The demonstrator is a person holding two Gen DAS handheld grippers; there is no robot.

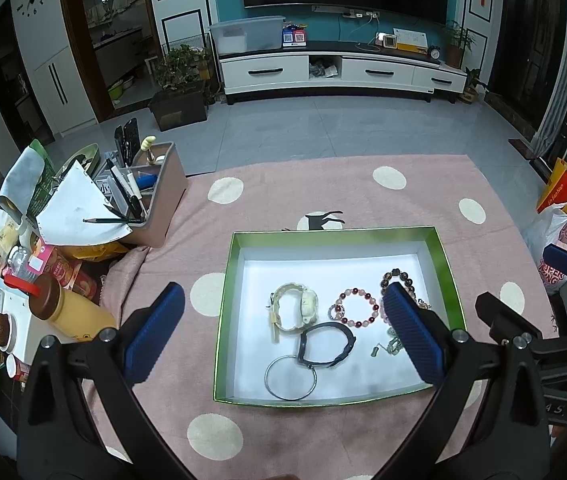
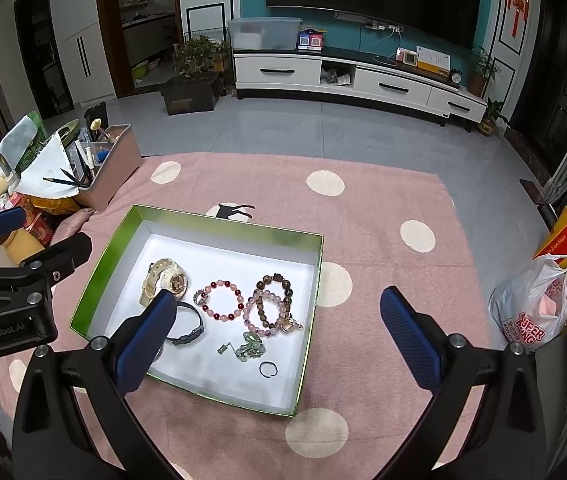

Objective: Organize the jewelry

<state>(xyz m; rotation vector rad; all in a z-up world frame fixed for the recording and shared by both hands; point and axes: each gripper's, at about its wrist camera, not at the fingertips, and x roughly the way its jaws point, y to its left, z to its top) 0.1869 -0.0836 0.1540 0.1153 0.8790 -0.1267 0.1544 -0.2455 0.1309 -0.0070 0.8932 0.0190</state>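
Observation:
A green-rimmed box (image 1: 227, 280) (image 2: 99, 276) with a white floor lies on the pink dotted blanket. It holds a cream watch (image 1: 295, 306) (image 2: 165, 278), a black band (image 1: 325, 344) (image 2: 189, 330), a silver bangle (image 1: 290, 378), a red-and-pink bead bracelet (image 1: 357, 306) (image 2: 221, 300), brown and pale bead bracelets (image 2: 273, 302) (image 1: 397, 276), a green beaded piece (image 2: 249, 346) and a small dark ring (image 2: 268, 369). My left gripper (image 1: 283, 302) hangs open above the box. My right gripper (image 2: 277, 302) is open too, over the box's right side. Both are empty.
A brown organiser (image 1: 155, 196) with pens and a heap of snacks, bottles and paper (image 1: 43, 280) crowd the left. A plastic bag (image 2: 539, 304) and a yellow carton (image 2: 563, 236) sit at the right. Grey floor and a TV cabinet (image 1: 339, 72) lie beyond the blanket.

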